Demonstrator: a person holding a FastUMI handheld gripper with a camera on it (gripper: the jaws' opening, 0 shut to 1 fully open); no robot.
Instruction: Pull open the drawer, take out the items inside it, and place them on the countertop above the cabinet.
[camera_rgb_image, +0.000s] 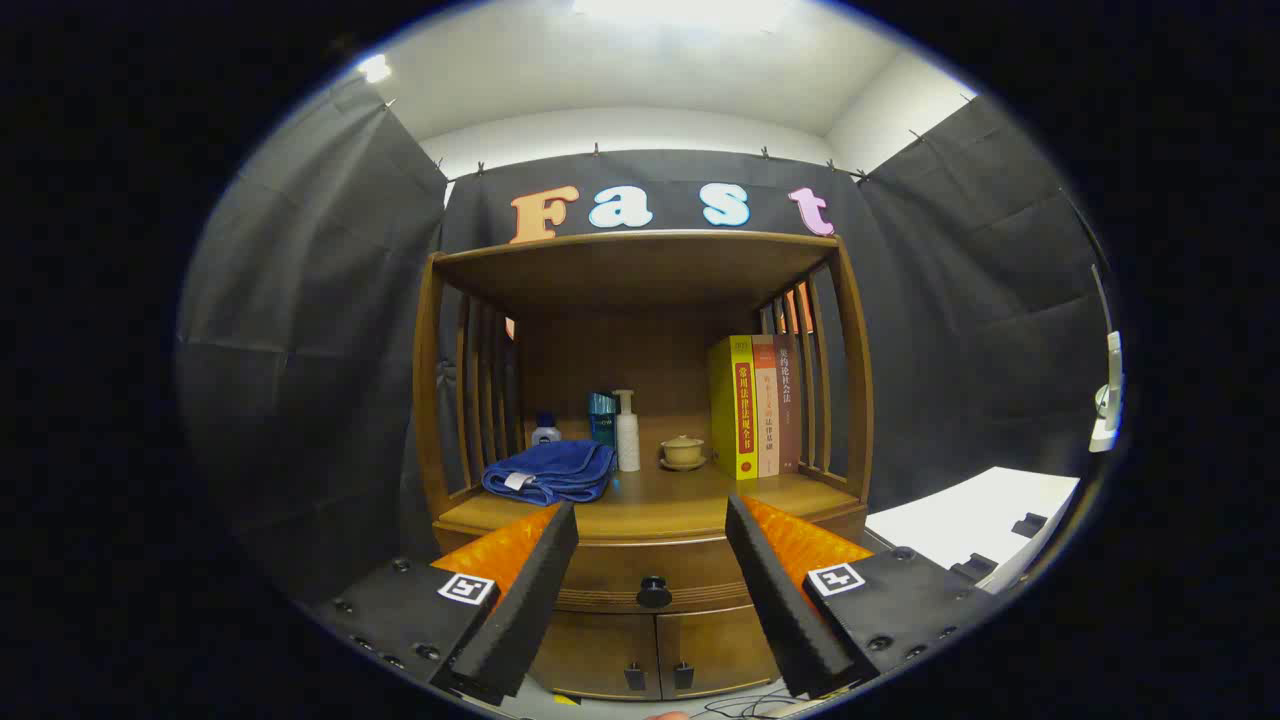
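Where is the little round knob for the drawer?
In the gripper view, the drawer knob sits mid-drawer, under the countertop, between the open gripper fingers and beyond them.

Little could really be read. Three books (760, 405) stood upright at the right of the shelf, their spines printed with vertical Chinese characters. Those on the yellow book (735, 405) ran down a red band, too small to make out for certain. The gripper (650, 505) stood with its fingers spread wide apart, and each bore a square black-and-white marker, one left (467, 588) and one right (835, 578), a coded pattern rather than words.
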